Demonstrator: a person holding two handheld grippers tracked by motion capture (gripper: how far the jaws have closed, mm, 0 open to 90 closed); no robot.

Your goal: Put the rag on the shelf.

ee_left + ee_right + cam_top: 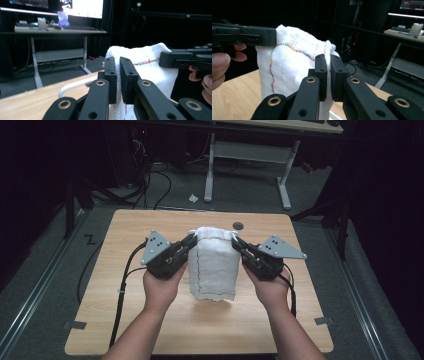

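A white cloth with a coloured stitched line hangs over the middle of the wooden table, held up by its top corners. My left gripper is shut on the cloth's upper left corner, and my right gripper is shut on its upper right corner. In the left gripper view the cloth is pinched between my own jaws, with the right gripper at the far right edge. In the right gripper view the cloth runs from my jaws across to the left gripper at the upper left.
A small dark round mark sits near the table's far edge. Cables trail from the grippers toward the front. Beyond the table stands a desk frame with white legs on grey floor with cables.
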